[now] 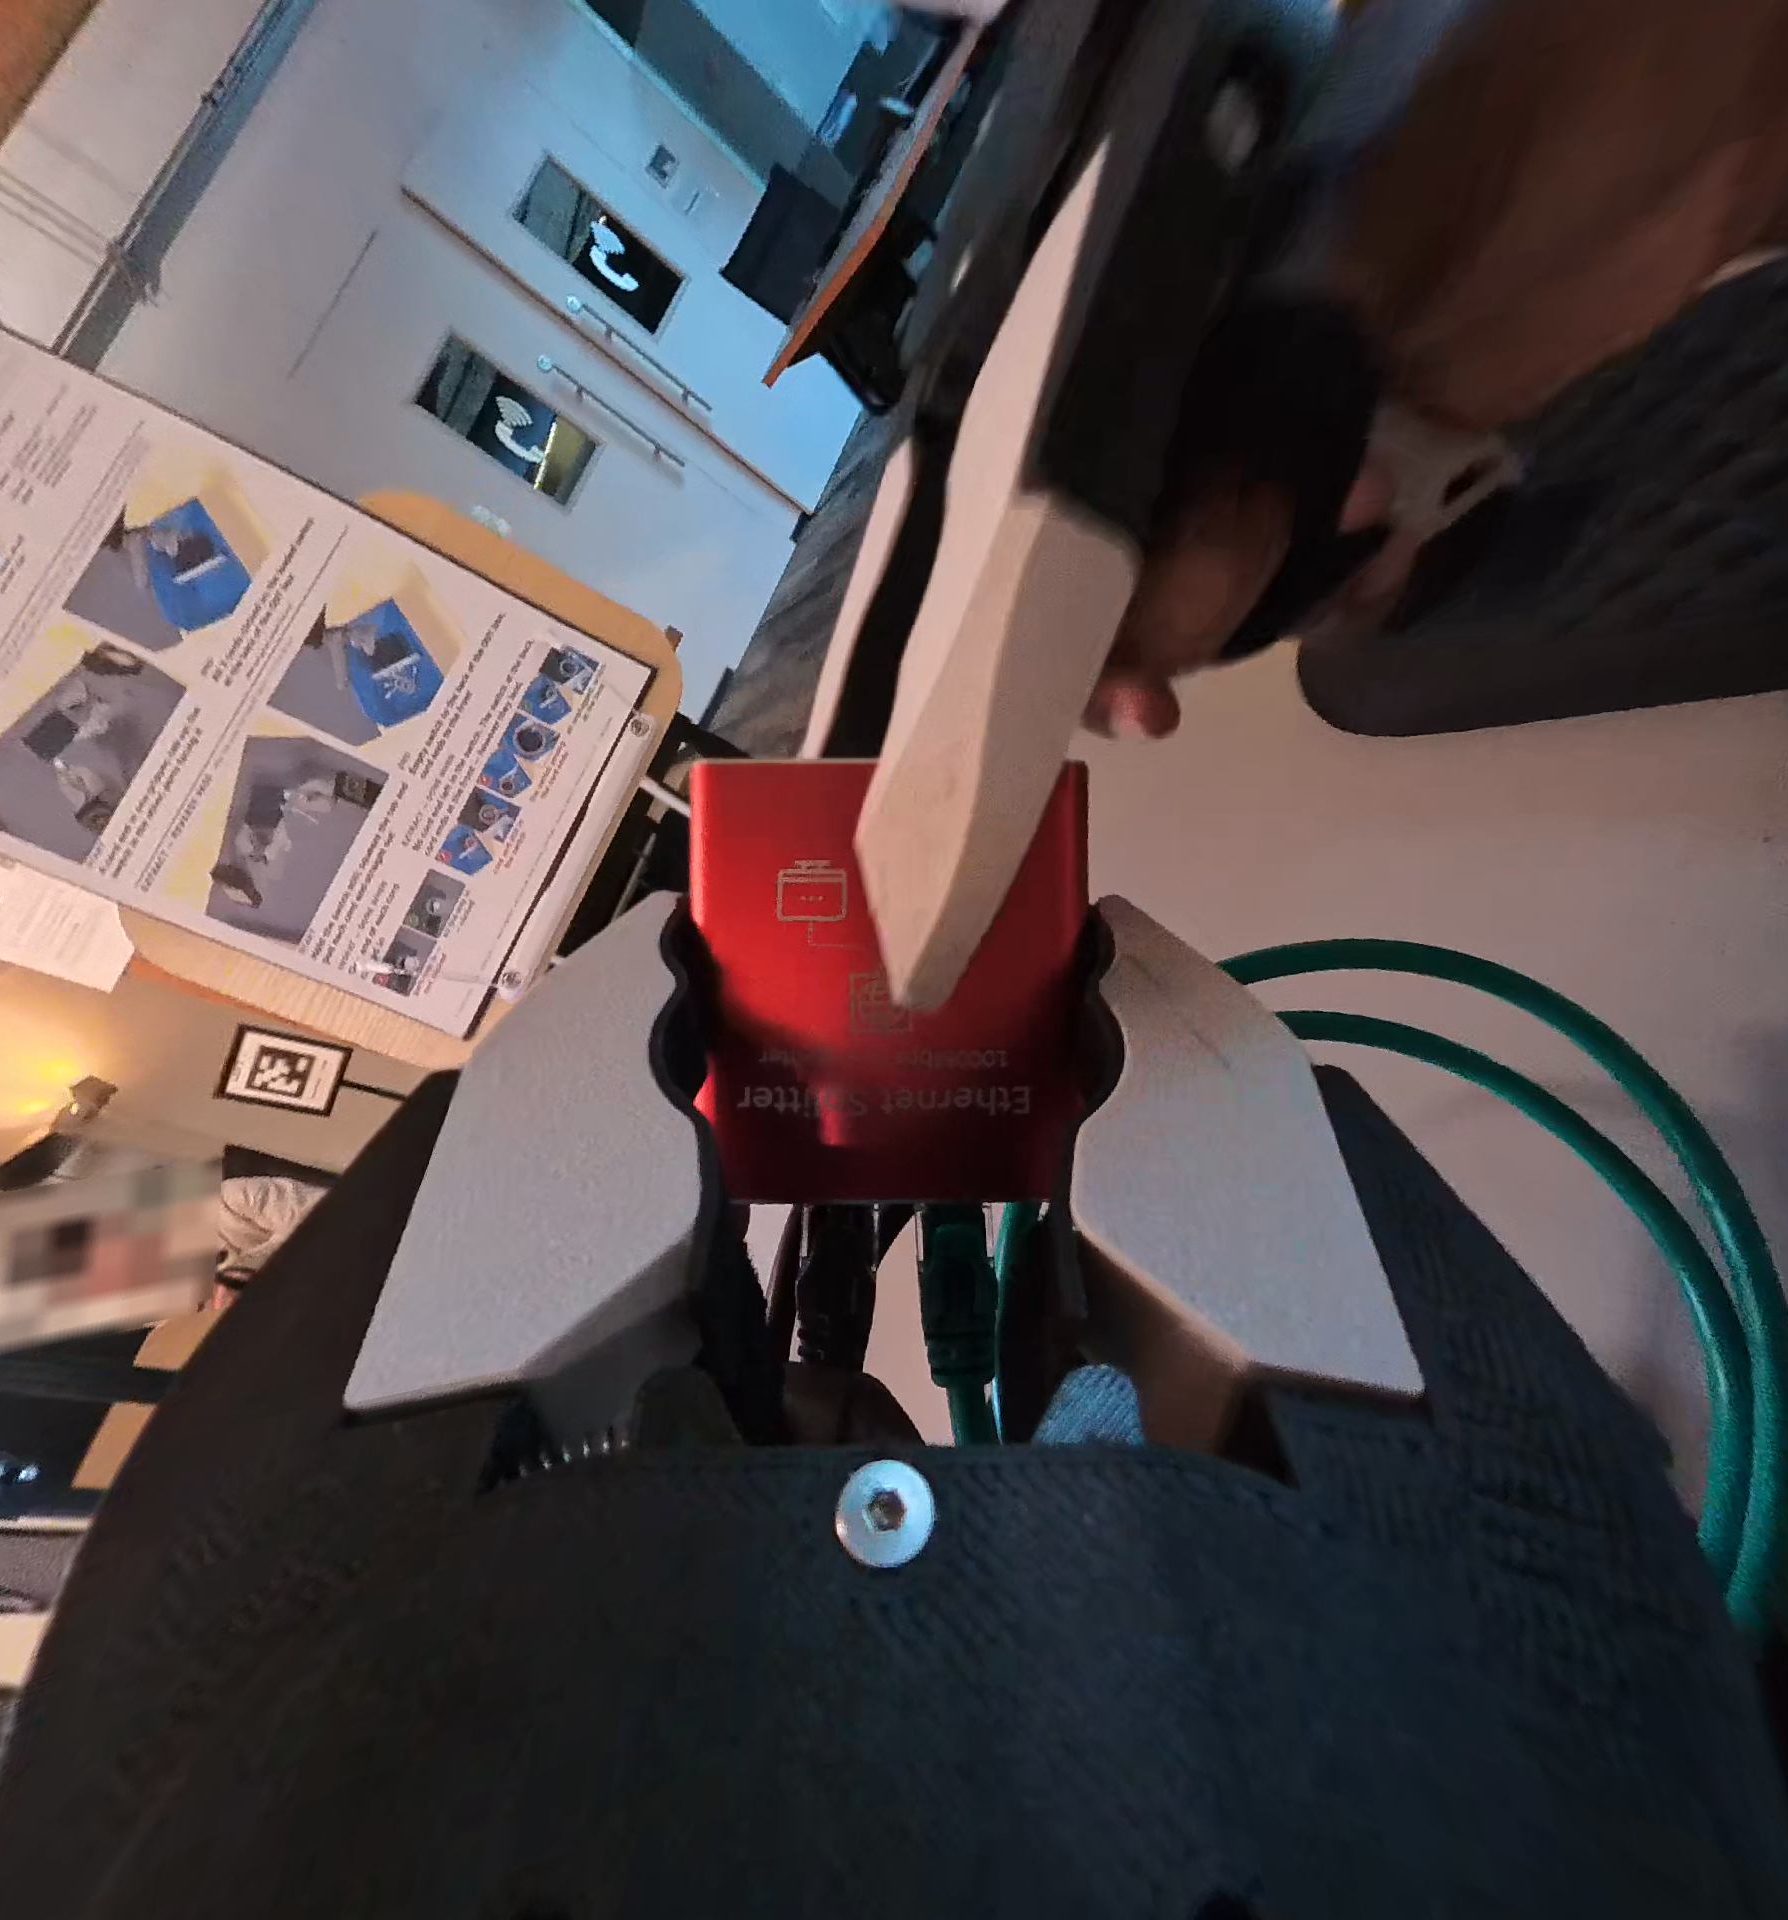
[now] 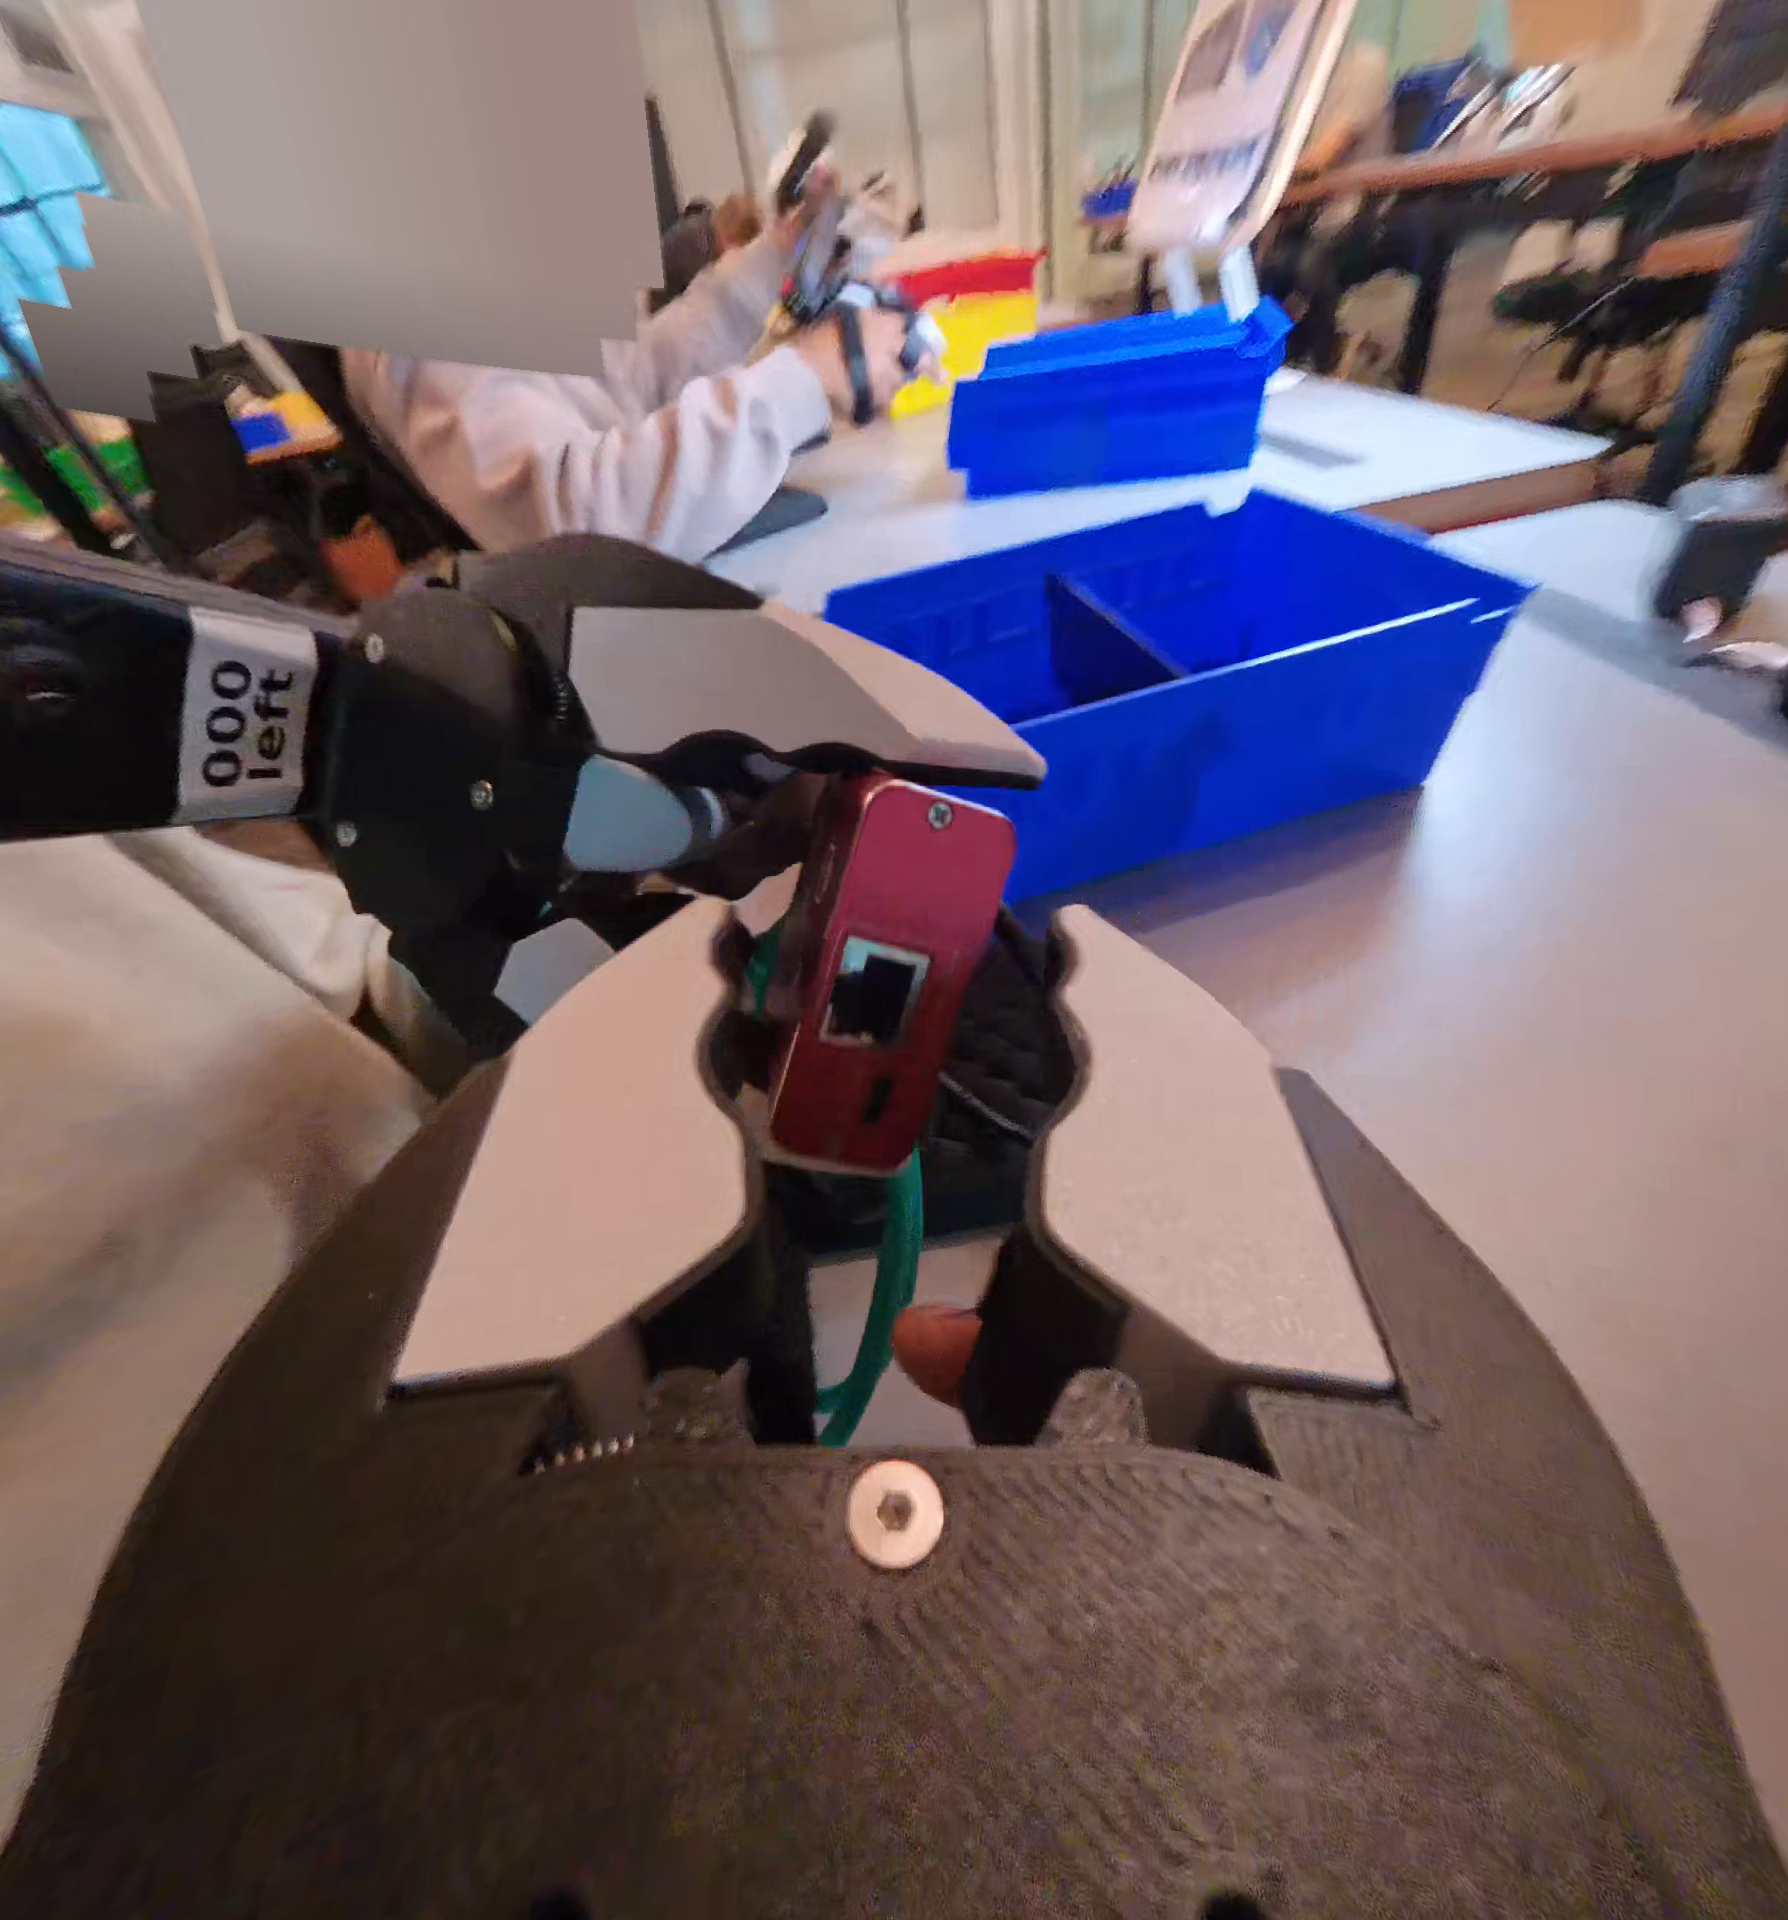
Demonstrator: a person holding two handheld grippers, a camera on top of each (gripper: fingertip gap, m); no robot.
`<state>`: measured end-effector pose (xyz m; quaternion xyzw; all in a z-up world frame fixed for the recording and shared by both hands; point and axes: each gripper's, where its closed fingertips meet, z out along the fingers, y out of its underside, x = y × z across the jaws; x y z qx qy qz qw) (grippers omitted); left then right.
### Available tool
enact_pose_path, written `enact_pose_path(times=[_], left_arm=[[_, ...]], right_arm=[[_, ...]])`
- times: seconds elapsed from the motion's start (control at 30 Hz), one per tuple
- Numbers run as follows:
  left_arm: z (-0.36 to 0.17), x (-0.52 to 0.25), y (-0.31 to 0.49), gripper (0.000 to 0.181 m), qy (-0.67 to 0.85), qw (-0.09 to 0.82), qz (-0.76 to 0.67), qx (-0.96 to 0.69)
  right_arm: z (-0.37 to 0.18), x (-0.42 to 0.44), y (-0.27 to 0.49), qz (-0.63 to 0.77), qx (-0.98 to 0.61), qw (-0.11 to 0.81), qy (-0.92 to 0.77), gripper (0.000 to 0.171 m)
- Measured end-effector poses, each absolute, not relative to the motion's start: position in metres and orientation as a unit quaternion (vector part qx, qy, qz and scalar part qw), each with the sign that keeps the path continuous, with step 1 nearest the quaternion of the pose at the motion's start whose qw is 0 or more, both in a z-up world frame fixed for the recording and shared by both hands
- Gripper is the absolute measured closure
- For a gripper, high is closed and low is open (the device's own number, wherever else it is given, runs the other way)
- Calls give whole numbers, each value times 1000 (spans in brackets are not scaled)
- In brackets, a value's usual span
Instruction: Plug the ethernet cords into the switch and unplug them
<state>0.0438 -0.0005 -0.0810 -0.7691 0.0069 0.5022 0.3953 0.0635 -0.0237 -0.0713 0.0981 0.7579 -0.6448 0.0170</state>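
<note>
Left gripper (image 1: 885,1039) pinching the red switch (image 1: 890,997) by its sides above the table (image 2: 1544,935), green cord (image 1: 957,1309) and a black cord (image 1: 828,1299) plugged into its near end; right gripper (image 2: 890,1023) spread around the far end, one finger (image 1: 973,727) across its face. Likely to twist the switch in its hold or strain the plugs if pushed hard. Pale grey tabletop, blue bin (image 2: 1181,665), busy workroom behind.

Dim indoor light — blurred backgrounds, fisheye-bent edges, warm lamp glow.
</note>
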Motion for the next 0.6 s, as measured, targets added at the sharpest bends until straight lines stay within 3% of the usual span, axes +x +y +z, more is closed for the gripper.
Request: enact_pose_path(times=[0.03,0.13,0.27,0.4,0.5,0.6], left_arm=[[-82,45,1,112,9,397,499,-771],[-76,46,-1,110,-13,430,487,-760],[-23,64,-15,104,-81,597,439,-666],[5,97,-10,114,-125,780,199,-580],[-19,102,21,113,-154,797,-8,-584],[-29,82,36,110,-196,834,-64,-513]], right_arm=[[-74,65,-27,-638,88,25,765,136],[-67,63,-27,-664,74,14,744,140],[-39,48,-5,-747,96,-25,657,144],[0,33,30,-837,120,-79,528,144],[24,36,50,-897,121,-72,420,144],[31,48,54,-932,120,-27,342,144]])
